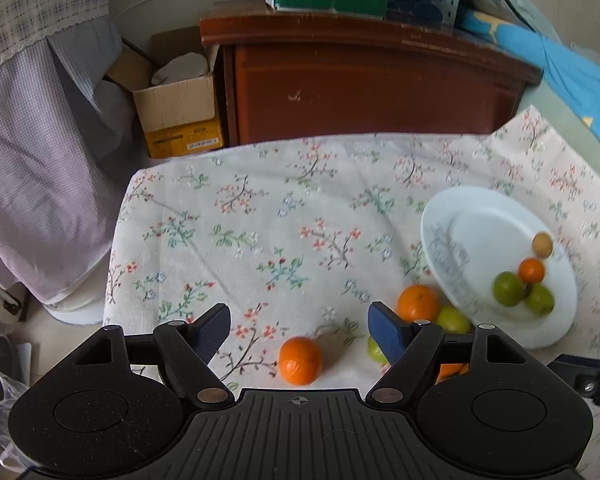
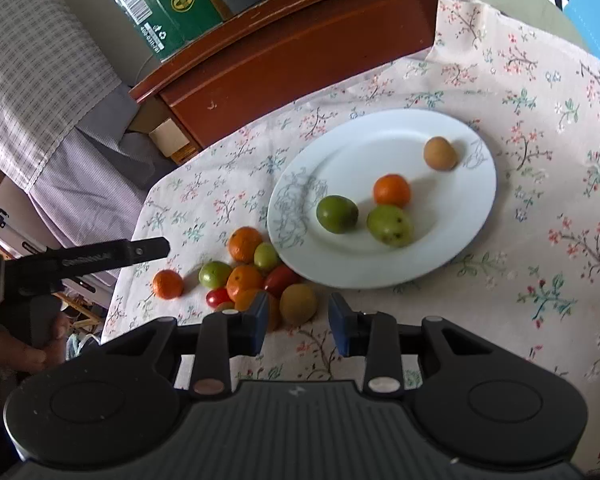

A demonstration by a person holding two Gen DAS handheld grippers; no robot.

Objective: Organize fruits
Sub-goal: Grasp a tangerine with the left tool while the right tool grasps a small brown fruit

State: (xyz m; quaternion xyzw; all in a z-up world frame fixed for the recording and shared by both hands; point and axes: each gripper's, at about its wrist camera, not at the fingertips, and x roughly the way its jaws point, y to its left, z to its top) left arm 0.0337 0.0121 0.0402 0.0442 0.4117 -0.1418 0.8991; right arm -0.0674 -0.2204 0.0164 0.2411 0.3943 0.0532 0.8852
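My left tongs (image 1: 299, 326) are released, the two blue pads wide apart, and one small orange (image 1: 300, 360) lies alone on the flowered surface (image 1: 260, 220) just below the gap between them. I think this orange is the next fruit to take. The right tongs (image 2: 298, 322) have only a narrow gap and I see nothing between the pads; a brown fruit (image 2: 298, 303) on the cloth sits just beyond them, not gripped.

The white plate (image 2: 340, 148) already carries four fruits: two green ones, a small orange and a brown one. The rest of the pile (image 2: 244, 276) is beside the plate's near-left rim, with oranges, green fruits and red tomatoes touching each other.

To do this step well, I would lower the left tongs straight over the single orange so that it is centred between the pads, and close gently, because a round fruit can roll away or slip out. I would take this one first, since it stands apart from the pile and nothing else will be pushed. When carrying it, I should set it on a free part of the plate, away from the rim.
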